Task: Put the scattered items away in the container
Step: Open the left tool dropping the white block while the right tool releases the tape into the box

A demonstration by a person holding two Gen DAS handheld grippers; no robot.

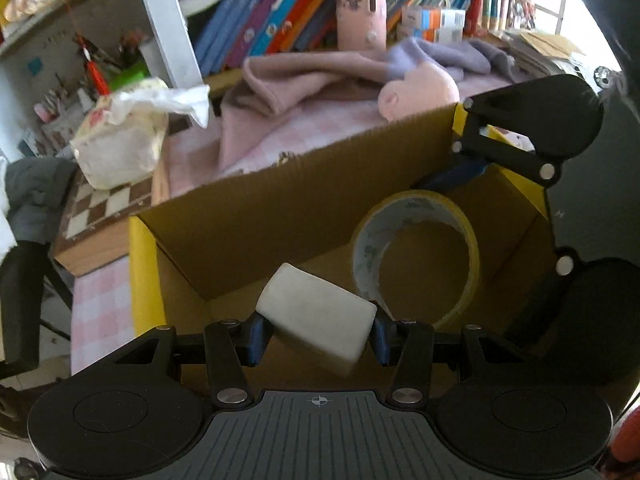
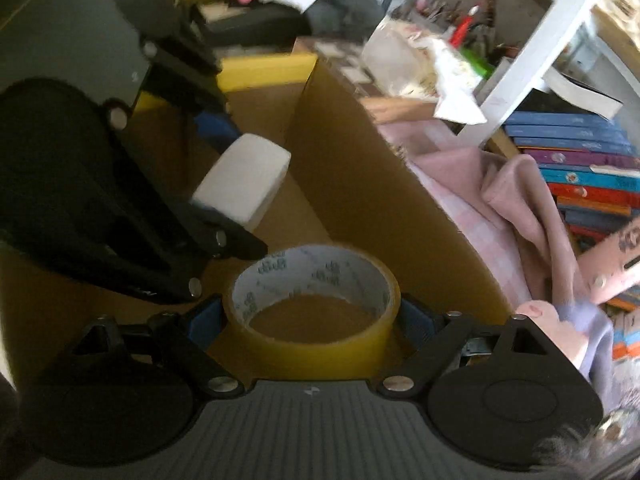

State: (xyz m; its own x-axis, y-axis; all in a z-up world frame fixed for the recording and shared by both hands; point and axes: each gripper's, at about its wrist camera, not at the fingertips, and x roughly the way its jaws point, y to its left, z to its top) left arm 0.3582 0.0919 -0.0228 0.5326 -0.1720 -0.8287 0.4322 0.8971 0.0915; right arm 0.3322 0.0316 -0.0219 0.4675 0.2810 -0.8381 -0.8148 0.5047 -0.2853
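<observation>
My left gripper [image 1: 318,334] is shut on a white rectangular block [image 1: 316,316], its blue pads pressing on the two ends. It hangs tilted just above the floor of an open cardboard box [image 1: 260,216] with yellow edges. My right gripper [image 2: 312,320] is shut on a roll of yellow tape [image 2: 312,346], gripped across its width and also inside the box [image 2: 380,200]. In the left wrist view the tape roll [image 1: 370,240] stands to the right of the block. In the right wrist view the block [image 2: 244,176] is up and to the left of the tape.
The box sits on a pink checked cloth [image 1: 100,308]. Beside it are a chessboard [image 1: 108,204] with a tissue pack [image 1: 120,148] on it. Behind lie a pink garment [image 1: 304,80], a pink plush toy [image 1: 420,92] and a row of books [image 1: 280,20].
</observation>
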